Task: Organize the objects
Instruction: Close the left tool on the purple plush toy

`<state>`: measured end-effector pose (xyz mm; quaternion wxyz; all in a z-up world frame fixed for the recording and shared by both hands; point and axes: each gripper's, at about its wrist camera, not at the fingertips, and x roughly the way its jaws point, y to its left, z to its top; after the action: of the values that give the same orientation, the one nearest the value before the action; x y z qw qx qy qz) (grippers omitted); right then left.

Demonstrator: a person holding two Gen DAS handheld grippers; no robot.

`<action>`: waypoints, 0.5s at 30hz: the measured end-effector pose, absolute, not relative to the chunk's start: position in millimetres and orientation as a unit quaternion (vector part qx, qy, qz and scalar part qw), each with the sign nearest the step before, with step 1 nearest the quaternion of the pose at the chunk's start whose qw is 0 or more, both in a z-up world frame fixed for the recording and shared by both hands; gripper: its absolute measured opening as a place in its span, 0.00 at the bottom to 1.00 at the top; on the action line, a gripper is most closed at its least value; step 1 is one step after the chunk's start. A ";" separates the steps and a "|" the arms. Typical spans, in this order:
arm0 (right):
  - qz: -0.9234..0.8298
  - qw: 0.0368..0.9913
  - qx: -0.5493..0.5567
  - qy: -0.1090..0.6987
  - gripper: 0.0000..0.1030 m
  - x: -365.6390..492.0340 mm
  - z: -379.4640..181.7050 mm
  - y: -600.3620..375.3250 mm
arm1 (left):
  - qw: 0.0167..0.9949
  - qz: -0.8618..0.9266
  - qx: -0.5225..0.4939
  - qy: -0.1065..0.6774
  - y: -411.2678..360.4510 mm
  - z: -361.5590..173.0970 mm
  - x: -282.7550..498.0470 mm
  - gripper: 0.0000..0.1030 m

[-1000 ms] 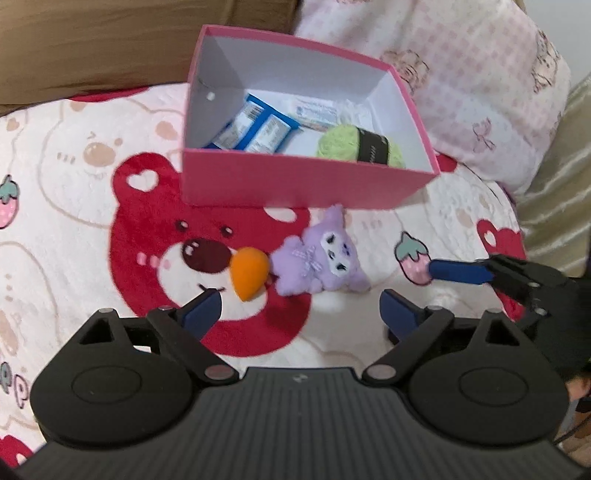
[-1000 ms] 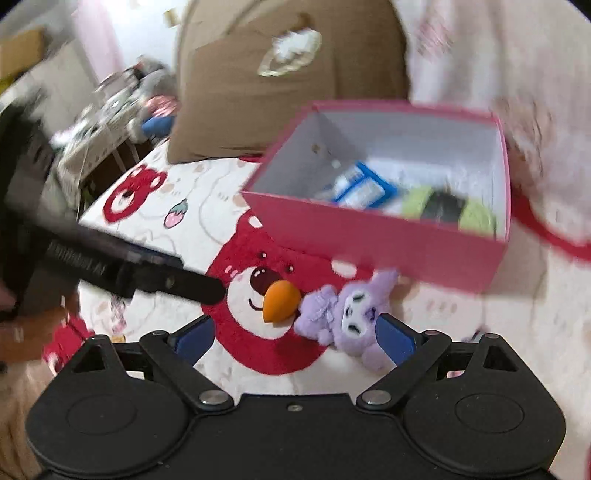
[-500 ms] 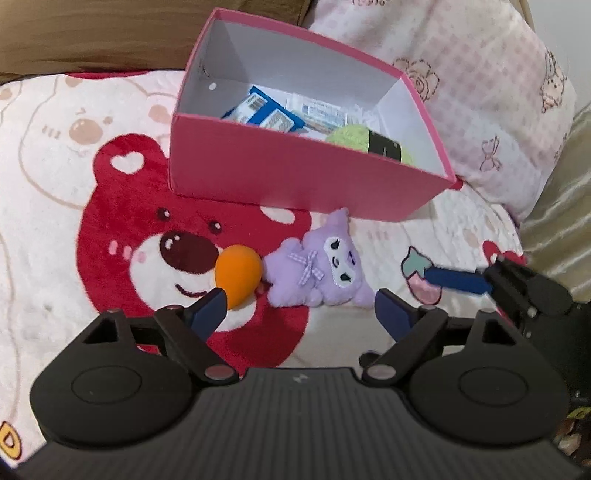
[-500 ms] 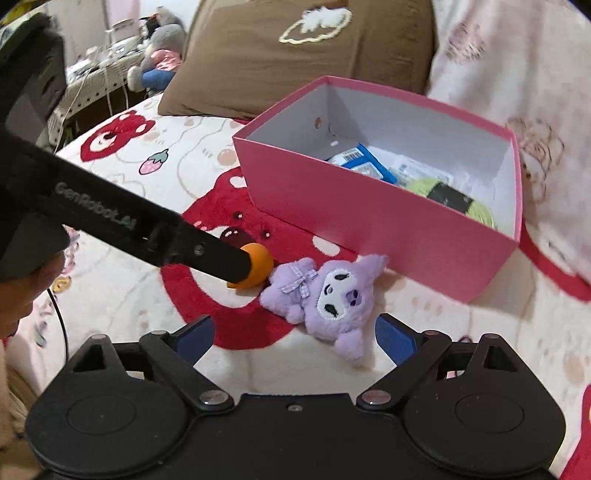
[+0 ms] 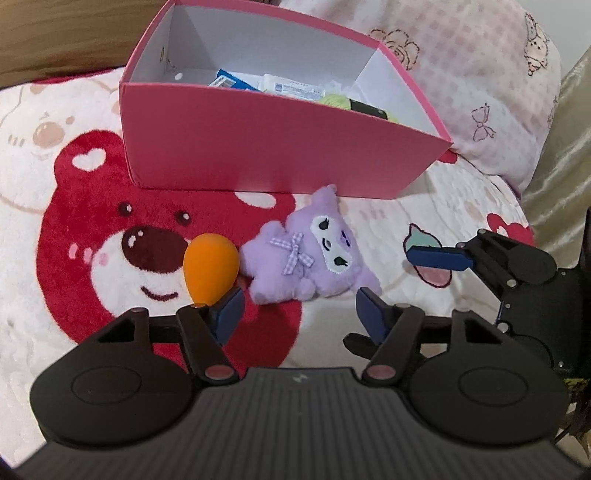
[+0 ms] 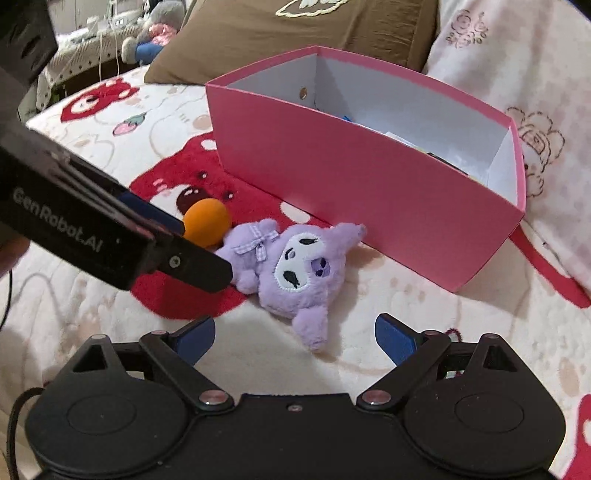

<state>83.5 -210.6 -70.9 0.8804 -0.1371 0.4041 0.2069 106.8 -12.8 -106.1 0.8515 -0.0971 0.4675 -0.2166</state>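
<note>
The soft purple plush toy [image 5: 310,258] lies on the bear blanket [image 5: 55,229] just in front of the pink cardboard box [image 5: 266,151], between the spread-apart fingers of the left gripper [image 5: 297,314], which is nearer than the right gripper [image 6: 295,332], also wide open.

A cream blanket [image 5: 74,110] printed with red bears covers the bed. A brown pillow [image 6: 295,33] lies at its far edge, beside a pink checked pillow [image 5: 480,92]. A cluttered table [image 6: 85,40] stands beyond the far-left corner.
</note>
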 end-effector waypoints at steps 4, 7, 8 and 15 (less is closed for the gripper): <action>0.220 0.877 -0.115 0.410 0.92 83.9 -74.0 -214.9 | 0.854 -0.205 -0.106 0.467 -13.1 -114.1 108.7 0.59; 0.236 0.882 -0.081 0.400 0.92 84.0 -75.7 -219.2 | 0.848 -0.208 -0.124 0.471 -15.1 -123.0 108.2 0.59; 0.236 0.883 -0.073 0.400 0.92 85.1 -76.4 -220.3 | 0.849 -0.210 -0.128 0.468 -16.0 -125.1 108.2 0.59; 0.237 0.886 -0.080 0.392 0.87 99.1 -85.7 -220.8 | 0.856 -0.190 -0.120 0.466 -18.7 -135.0 119.2 0.48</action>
<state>99.1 -220.8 -85.7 0.8856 -0.0798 0.3917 0.2365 119.2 -18.7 -135.0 0.8558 -0.1198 0.4659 -0.1902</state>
